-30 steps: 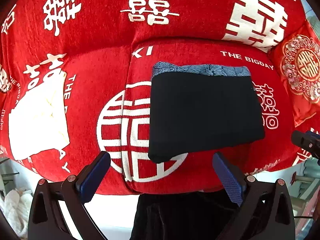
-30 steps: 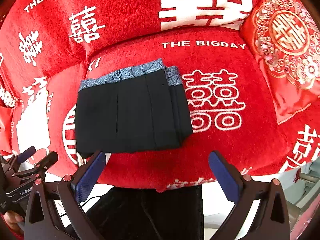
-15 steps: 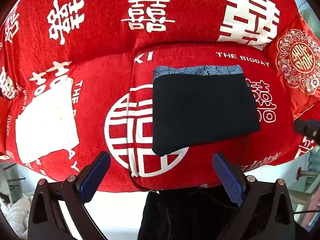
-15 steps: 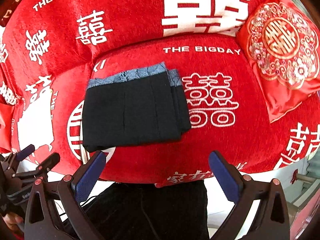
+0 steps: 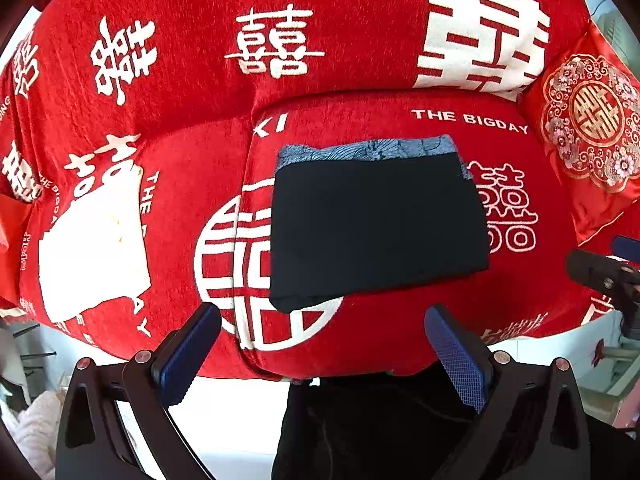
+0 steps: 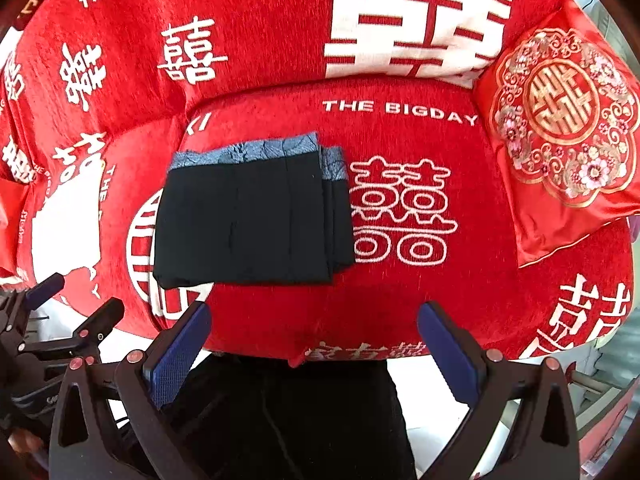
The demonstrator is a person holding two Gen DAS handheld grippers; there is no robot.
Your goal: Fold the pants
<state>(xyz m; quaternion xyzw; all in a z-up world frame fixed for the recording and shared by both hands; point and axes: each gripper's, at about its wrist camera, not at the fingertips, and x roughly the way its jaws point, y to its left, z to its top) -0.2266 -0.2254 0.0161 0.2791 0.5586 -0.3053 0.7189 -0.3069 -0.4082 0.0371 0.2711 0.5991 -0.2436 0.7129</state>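
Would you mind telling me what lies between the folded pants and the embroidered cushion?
Only bare red sofa cover with a white printed character lies between the pants and cushion, shown in the right wrist view.

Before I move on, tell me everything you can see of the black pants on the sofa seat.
The black pants lie folded into a flat, compact rectangle on the red sofa seat cushion. The fabric looks dark, matte and smooth. A blue-grey patterned waistband runs along the far edge. On their right side several stacked layer edges show, stepped slightly. They rest partly over the white circular print, beside the white double-happiness character. Both the left gripper and the right gripper are open and clear of them.
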